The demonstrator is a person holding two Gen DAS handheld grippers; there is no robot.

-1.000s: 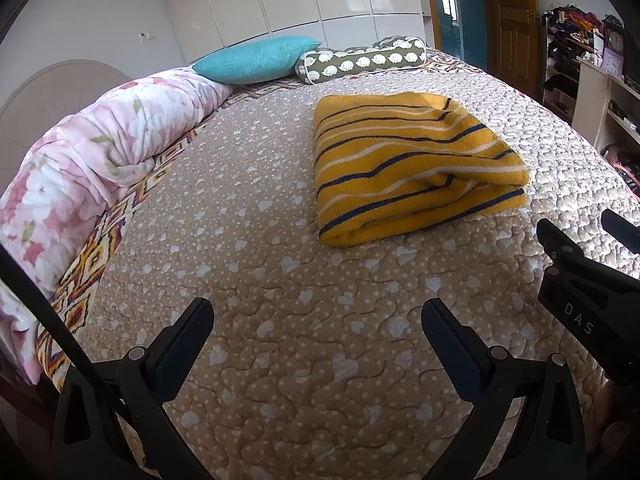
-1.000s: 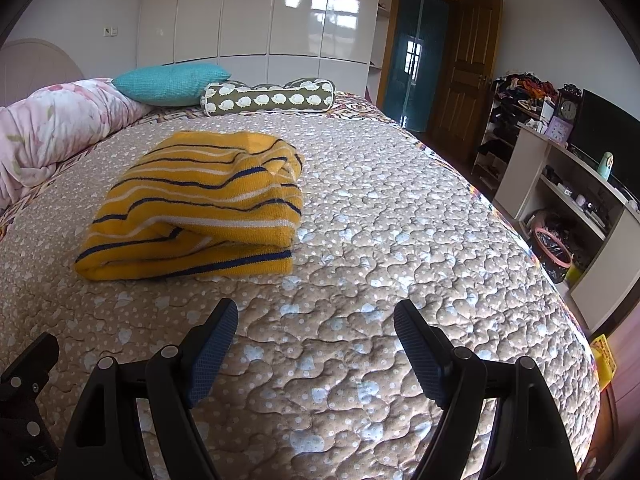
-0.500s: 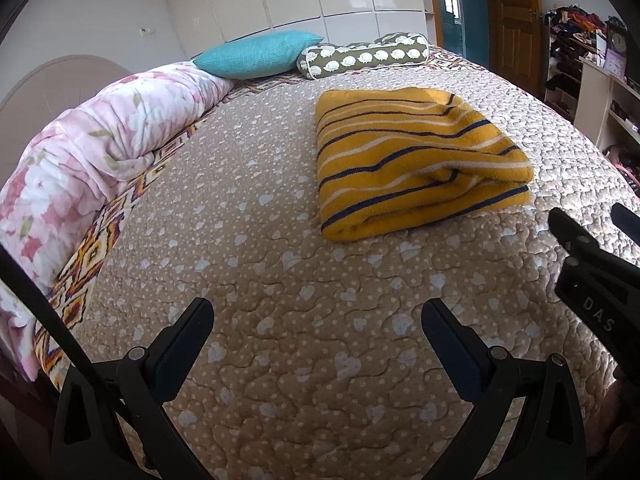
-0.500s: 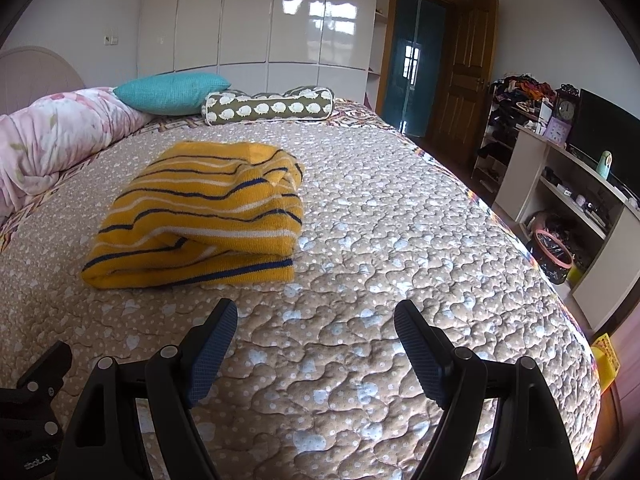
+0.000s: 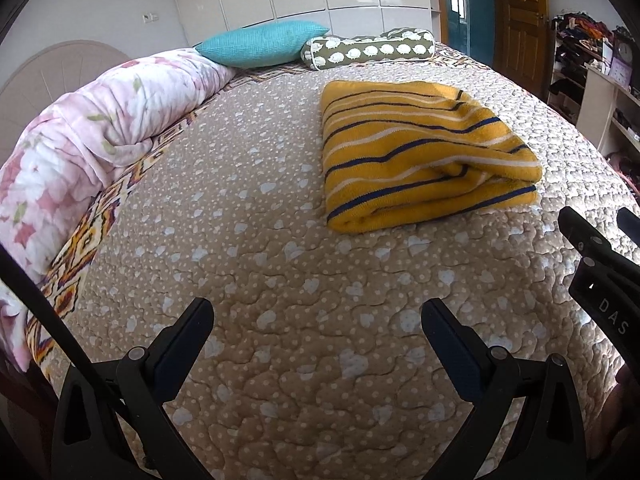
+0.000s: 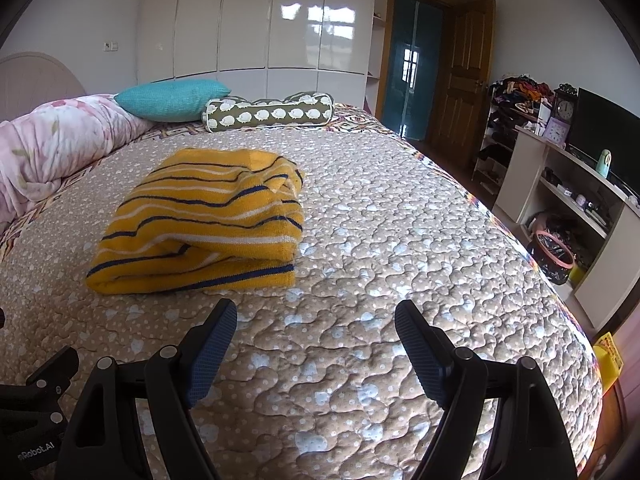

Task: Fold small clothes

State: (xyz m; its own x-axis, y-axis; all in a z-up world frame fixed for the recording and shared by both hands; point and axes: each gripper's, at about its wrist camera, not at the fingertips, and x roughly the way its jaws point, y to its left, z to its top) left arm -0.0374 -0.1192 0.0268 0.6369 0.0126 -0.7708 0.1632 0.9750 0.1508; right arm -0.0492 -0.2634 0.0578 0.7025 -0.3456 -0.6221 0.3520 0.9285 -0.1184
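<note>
A yellow garment with navy and white stripes point(image 5: 424, 152) lies folded into a thick rectangle on the beige quilted bed point(image 5: 280, 280). It also shows in the right wrist view point(image 6: 204, 216), left of centre. My left gripper point(image 5: 318, 316) is open and empty, above the quilt, well short of the garment. My right gripper point(image 6: 316, 318) is open and empty, just in front of the garment's near right corner. The right gripper's body shows at the right edge of the left wrist view point(image 5: 600, 268).
A rolled pink floral duvet point(image 5: 80, 152) lies along the bed's left side. A teal pillow point(image 5: 264, 44) and an olive bolster point(image 5: 368, 50) lie at the far end. Shelves, a TV and a pink bin point(image 6: 554, 256) stand right of the bed.
Both grippers have drawn back and risen a little from the folded garment. The garment has not moved. Both grippers stay open.
</note>
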